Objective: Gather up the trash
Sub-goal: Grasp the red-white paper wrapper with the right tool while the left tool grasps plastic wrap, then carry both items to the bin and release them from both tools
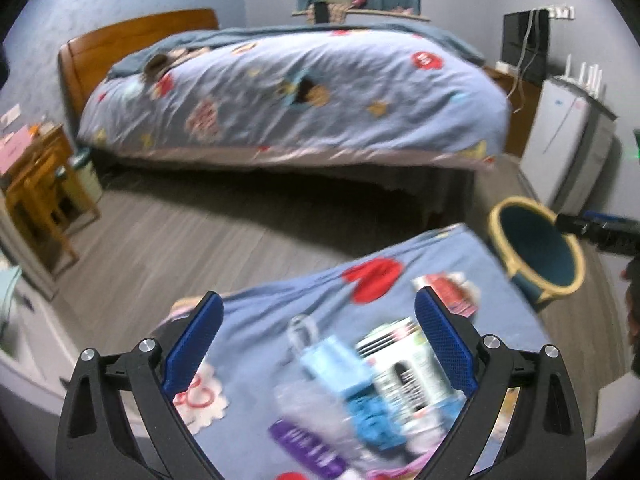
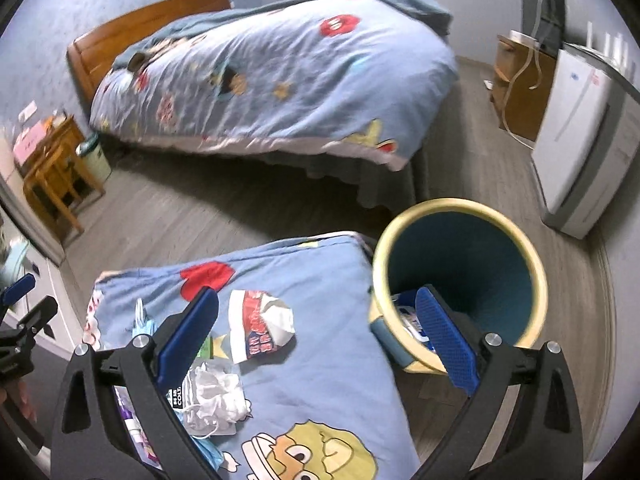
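Trash lies on a blue cartoon-print cover [image 1: 280, 320] [image 2: 328, 360]. In the left wrist view, a black-and-white carton [image 1: 404, 364], a light blue mask [image 1: 336, 364] and a purple wrapper [image 1: 304, 448] lie blurred between the fingers of my open, empty left gripper [image 1: 318, 344]. In the right wrist view, a red-and-white wrapper [image 2: 260, 324] and crumpled white tissue [image 2: 216, 396] lie on the cover. My right gripper [image 2: 316, 340] is open and empty, its right finger [image 2: 444, 340] over the rim of the blue bin with a cream rim [image 2: 460, 280] [image 1: 536, 256], which holds some trash.
A large bed [image 1: 296, 92] [image 2: 272, 64] stands across the wood floor. A wooden side table [image 1: 36, 184] and a small white bin [image 2: 94, 158] stand at left. A white appliance [image 2: 580, 136] and a wooden cabinet [image 2: 516, 88] stand at right.
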Demonstrator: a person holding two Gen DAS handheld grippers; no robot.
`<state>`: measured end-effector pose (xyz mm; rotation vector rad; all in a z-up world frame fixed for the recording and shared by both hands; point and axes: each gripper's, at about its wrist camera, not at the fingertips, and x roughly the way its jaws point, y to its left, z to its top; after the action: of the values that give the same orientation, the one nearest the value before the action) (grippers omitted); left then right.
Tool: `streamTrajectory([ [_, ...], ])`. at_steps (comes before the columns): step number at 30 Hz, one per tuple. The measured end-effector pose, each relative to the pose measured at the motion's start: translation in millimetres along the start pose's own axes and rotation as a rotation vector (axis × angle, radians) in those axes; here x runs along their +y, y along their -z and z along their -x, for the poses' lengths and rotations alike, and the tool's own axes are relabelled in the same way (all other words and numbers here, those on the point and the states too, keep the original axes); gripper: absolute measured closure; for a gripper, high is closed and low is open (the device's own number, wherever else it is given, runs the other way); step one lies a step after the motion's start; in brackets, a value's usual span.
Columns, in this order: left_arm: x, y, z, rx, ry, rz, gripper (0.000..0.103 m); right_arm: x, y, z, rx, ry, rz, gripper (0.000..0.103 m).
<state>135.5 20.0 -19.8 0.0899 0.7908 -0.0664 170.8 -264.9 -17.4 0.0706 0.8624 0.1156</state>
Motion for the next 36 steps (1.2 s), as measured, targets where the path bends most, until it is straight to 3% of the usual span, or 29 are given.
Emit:
streamTrajectory([
  [6,26.3,32.4,-25.8,0.107,-0.003,0.054,0.007,18.0,5.4,-34.9,0.058,-0.018,-0.001,0.006],
  [16,22.7,68.2,-52.7,0.211,0.048,0.047,0.010,27.6,14.3,-87.7,0.154,0.030,0.027,0.007],
  [21,19.3,76.2,-67.9,0.290,0.097,0.055,0.036,35.8,24.4,-114.9,0.225,0.001,0.065,0.028],
  [26,15.6,81.1,-74.6,0.328,0.120,0.040,0.070,43.1,33.2,-134.5,0.288,-0.017,0.090,0.065],
  [29,13.7,81.9,-75.5,0.336,0.125,0.024,0.086,49.9,37.3,-141.2,0.313,-0.017,0.133,0.081],
  [32,11.6,80.1,-74.4,0.333,0.118,0.004,0.093,53.1,39.5,-141.2,0.320,-0.011,0.154,0.088],
  [36,12.7,71.0,-67.2,0.294,0.103,-0.001,0.097,50.8,35.3,-136.0,0.302,-0.004,0.143,0.091],
])
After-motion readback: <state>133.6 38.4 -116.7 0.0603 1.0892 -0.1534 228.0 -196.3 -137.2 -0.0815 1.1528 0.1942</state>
